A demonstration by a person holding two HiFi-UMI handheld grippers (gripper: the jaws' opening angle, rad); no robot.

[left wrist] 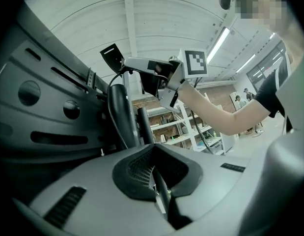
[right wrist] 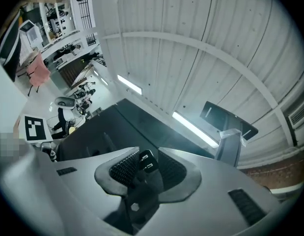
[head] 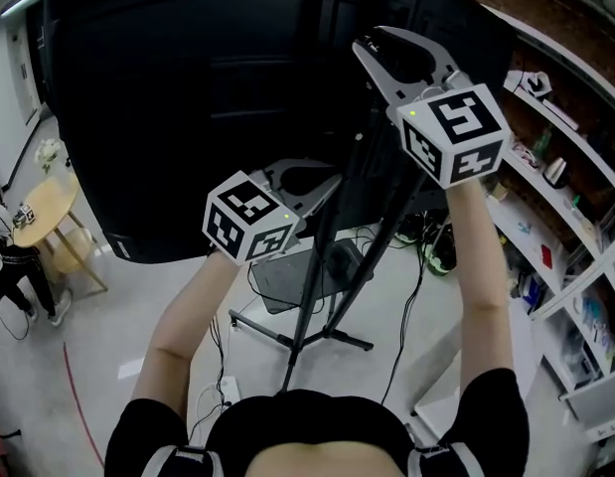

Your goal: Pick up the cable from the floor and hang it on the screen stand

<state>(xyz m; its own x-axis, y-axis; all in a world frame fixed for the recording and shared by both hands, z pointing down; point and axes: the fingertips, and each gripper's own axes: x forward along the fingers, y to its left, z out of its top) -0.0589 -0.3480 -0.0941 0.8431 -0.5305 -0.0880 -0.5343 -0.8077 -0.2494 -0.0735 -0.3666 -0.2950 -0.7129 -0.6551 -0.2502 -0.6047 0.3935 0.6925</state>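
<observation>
Both grippers are raised behind the big black screen [head: 188, 87], which stands on a dark pole stand [head: 317, 256]. In the right gripper view, my right gripper [right wrist: 144, 166] is shut on the cable's black plug [right wrist: 146, 162], its two prongs pointing outward. The right gripper [head: 406, 53] is the higher one, near the screen's top edge. From it the black cable [left wrist: 114, 107] loops down beside the screen's back. My left gripper [left wrist: 159, 181] sits lower, by the stand pole, and its pads are closed on a thin stretch of that cable.
White shelves [head: 555, 197] full of small items run along the right. The stand's legs [head: 327, 338] spread on the floor, with other cables [head: 418, 237] and a power strip [head: 228, 391] nearby. A round wooden table [head: 44, 212] and a seated person [head: 9, 261] are at the left.
</observation>
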